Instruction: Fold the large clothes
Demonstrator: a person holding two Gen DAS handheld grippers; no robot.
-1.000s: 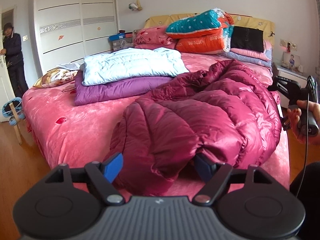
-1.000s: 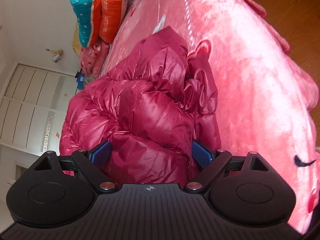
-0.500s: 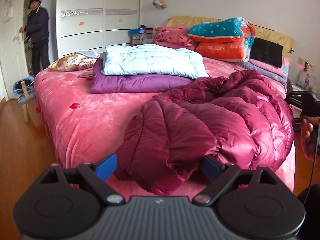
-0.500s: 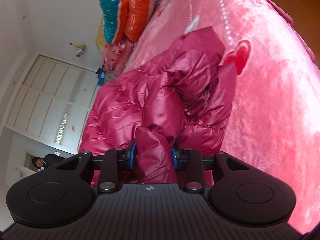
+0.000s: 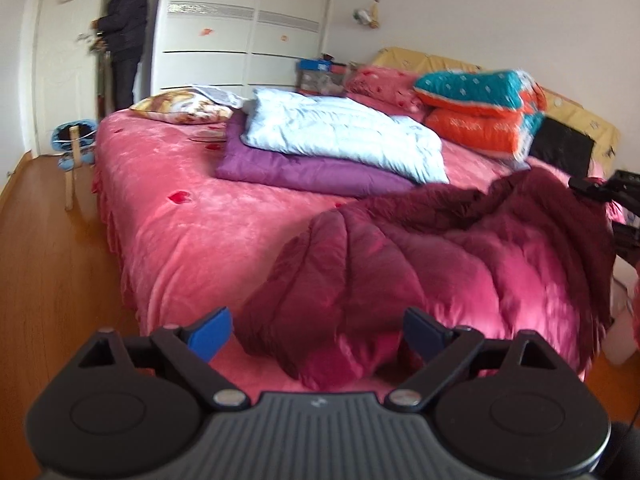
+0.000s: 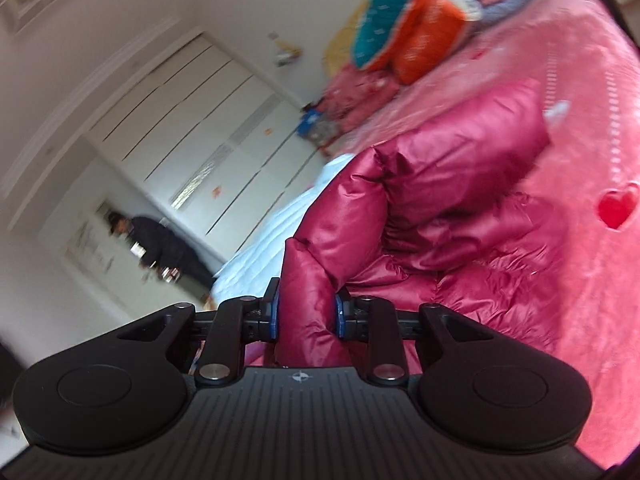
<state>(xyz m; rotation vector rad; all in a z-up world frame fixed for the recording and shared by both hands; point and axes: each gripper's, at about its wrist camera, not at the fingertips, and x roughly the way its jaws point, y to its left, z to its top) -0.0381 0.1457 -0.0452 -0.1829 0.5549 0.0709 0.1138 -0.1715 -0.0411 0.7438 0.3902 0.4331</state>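
Blue fingertips (image 6: 273, 312) of the right gripper (image 6: 306, 314) are closing on a puffy fold of the maroon down jacket (image 6: 432, 208), the fabric squeezed between both pads and lifted off the bedding. Wide apart and opening, the left gripper (image 5: 318, 330) has its blue pads (image 5: 210, 332) either side of the jacket's near hem without pressing on it.

In the left wrist view the maroon down jacket (image 5: 420, 264) lies crumpled on the near right part of the pink bed (image 5: 192, 232), one edge raised toward the right gripper (image 5: 612, 196) at the frame's right border. Beyond it a light blue quilt (image 5: 344, 136) rests on a purple one (image 5: 296, 172), with teal and orange pillows (image 5: 476, 108) stacked by the headboard. A white wardrobe (image 5: 240, 40) stands behind the bed, and a person in dark clothes (image 5: 122, 36) stands by the door at far left.
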